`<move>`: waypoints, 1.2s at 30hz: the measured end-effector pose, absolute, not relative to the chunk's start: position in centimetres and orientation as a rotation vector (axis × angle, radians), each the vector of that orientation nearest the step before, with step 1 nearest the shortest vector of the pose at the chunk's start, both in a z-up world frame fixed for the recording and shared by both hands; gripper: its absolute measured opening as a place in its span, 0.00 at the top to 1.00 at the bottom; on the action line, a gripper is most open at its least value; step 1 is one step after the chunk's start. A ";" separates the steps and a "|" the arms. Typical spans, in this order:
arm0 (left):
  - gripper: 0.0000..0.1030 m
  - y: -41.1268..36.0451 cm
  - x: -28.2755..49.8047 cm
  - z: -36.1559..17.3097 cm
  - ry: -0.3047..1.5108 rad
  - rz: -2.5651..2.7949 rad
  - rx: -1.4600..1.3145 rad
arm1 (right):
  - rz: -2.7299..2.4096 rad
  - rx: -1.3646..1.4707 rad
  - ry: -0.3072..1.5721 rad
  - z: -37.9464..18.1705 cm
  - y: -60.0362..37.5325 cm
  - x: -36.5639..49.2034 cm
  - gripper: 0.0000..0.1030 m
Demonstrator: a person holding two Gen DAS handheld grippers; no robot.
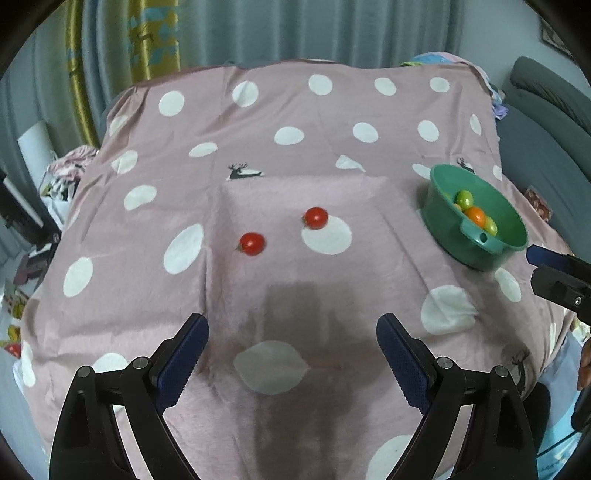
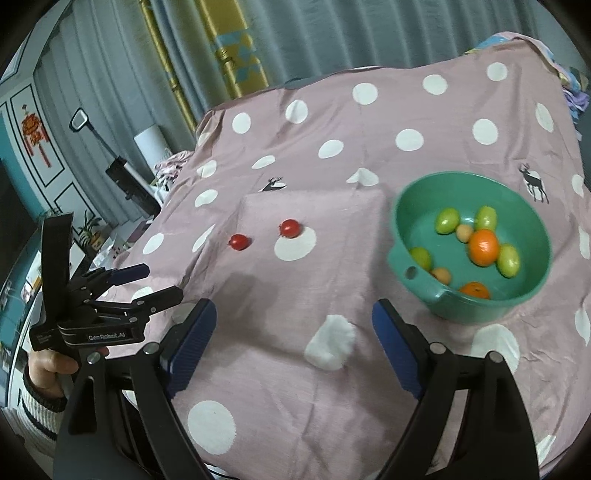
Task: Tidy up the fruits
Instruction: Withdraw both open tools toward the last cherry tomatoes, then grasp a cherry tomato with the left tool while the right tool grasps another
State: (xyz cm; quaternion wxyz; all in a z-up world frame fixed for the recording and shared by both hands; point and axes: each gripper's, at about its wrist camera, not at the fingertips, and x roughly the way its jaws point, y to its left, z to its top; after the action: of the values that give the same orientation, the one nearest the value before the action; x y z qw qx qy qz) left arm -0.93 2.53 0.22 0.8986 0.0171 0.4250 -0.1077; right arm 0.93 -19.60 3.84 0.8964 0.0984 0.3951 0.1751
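Observation:
Two red cherry tomatoes lie on the pink polka-dot cloth: one on the left [image 1: 252, 243] [image 2: 239, 242], one on the right [image 1: 316, 217] [image 2: 290, 228]. A green bowl [image 1: 439, 206] [image 2: 413, 206] stands at the right and holds several green and orange fruits [image 2: 484, 246]. My left gripper [image 1: 291, 354] is open and empty, well short of the tomatoes; it also shows at the left of the right wrist view [image 2: 162, 282]. My right gripper [image 2: 293, 332] is open and empty, just left of and short of the bowl.
The cloth-covered table [image 1: 295, 147] drops off at all sides. Curtains [image 1: 295, 29] hang behind it. A grey sofa [image 1: 546, 122] stands at the right, and clutter [image 1: 62, 177] lies by the left edge.

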 end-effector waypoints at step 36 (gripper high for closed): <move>0.38 3.3 11.4 -4.1 0.942 -0.382 0.176 | 0.460 0.070 0.977 -2.8 -11.8 15.6 0.29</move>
State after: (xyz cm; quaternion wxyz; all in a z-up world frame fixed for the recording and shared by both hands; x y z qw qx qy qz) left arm 11.37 3.32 -4.07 0.8699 0.0842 0.4504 -0.1827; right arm 15.62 -11.76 -2.81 0.8572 0.0334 0.4650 0.2187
